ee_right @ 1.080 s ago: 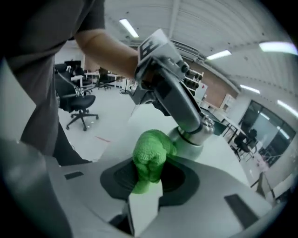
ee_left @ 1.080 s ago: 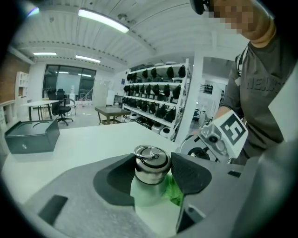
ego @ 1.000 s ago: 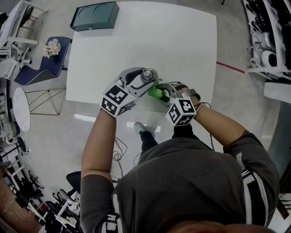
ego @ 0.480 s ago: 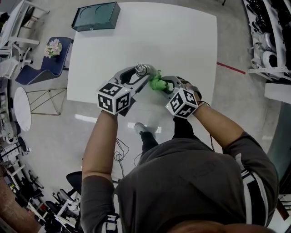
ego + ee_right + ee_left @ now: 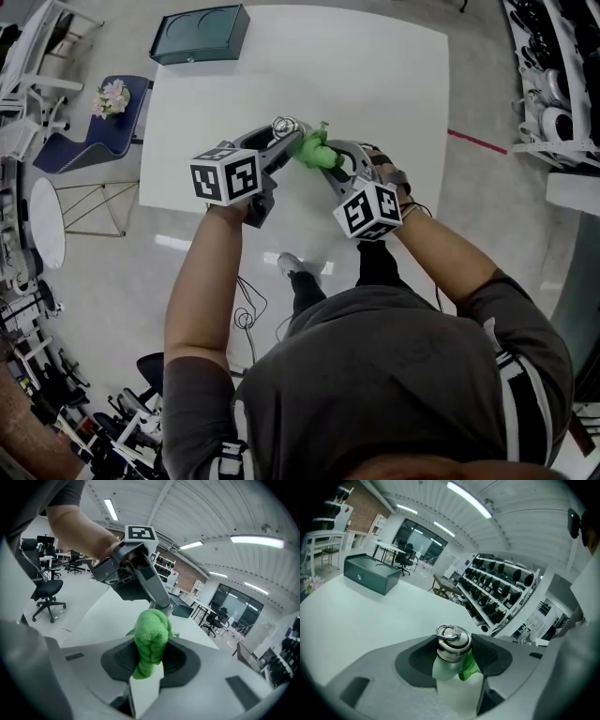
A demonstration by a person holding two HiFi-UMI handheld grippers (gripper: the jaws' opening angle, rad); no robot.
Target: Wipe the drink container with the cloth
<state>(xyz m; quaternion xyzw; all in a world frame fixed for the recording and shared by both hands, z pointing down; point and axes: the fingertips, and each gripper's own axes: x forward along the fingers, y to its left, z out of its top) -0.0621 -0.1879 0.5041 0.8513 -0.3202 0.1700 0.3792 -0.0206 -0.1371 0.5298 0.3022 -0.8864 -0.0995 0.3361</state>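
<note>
Mid-frame, by the table's (image 5: 394, 84) lower edge, the bottle (image 5: 285, 127) sits between the left gripper's (image 5: 280, 137) jaws, with the cloth (image 5: 312, 148) in the right gripper (image 5: 325, 159) touching its right side. A box (image 5: 195, 33) lies at the table's upper-left corner, and a chair (image 5: 89, 145) stands off its left edge.

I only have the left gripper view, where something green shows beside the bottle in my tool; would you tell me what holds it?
Observer: The right tool is shut on a bunched green cloth.
Operator: Where does that tool come from?
Observer: In the head view it reaches in from the person's right, meeting the left tool over the white table.
Operator: Is any cloth loose?
Observer: A short end sticks out behind the pads.
</note>
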